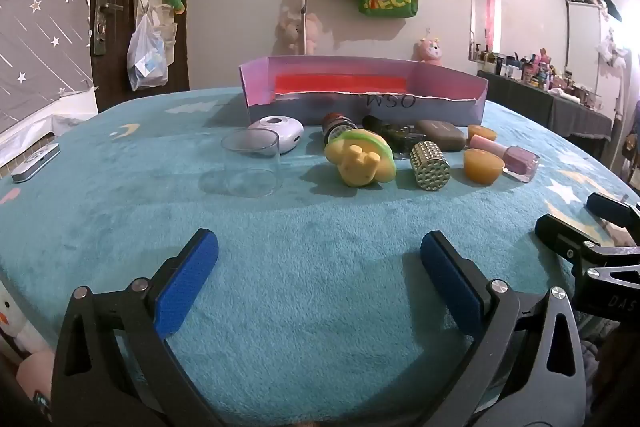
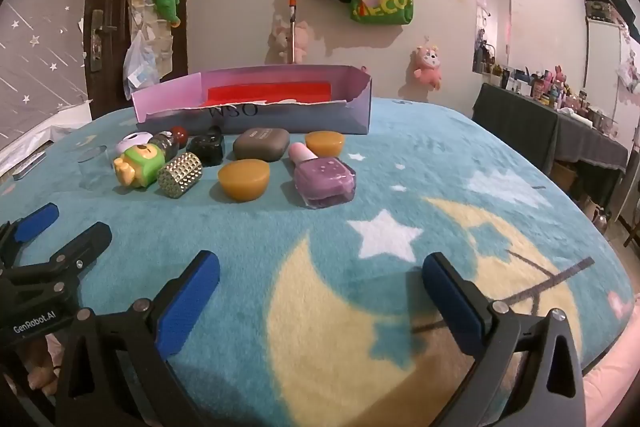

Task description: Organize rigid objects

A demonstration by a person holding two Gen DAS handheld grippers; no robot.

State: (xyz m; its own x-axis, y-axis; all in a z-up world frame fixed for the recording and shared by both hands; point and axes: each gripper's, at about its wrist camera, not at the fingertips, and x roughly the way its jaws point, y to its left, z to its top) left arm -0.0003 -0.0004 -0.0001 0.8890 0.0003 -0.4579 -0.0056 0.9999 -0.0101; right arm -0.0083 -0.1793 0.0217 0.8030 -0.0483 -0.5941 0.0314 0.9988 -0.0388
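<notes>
A purple cardboard box [image 1: 360, 107] with a red bottom stands open at the far side of the blue blanket; it also shows in the right wrist view [image 2: 256, 115]. In front of it lie a clear glass [image 1: 250, 163], a white case [image 1: 280, 133], a yellow-green toy [image 1: 360, 163], a studded gold cylinder [image 1: 430, 166], two amber domes [image 1: 482, 167], a purple nail polish bottle [image 2: 324, 179], a brown case [image 2: 262, 145] and a dark bottle [image 2: 208, 147]. My left gripper [image 1: 320, 259] and right gripper [image 2: 320, 279] are both open and empty, well short of the objects.
A white flat device [image 1: 36, 163] lies at the blanket's left edge. A dark side table [image 2: 560, 131] crowded with bottles stands at the right. The right gripper's fingers [image 1: 568, 235] show at the left view's right edge. A door and hanging bags are behind.
</notes>
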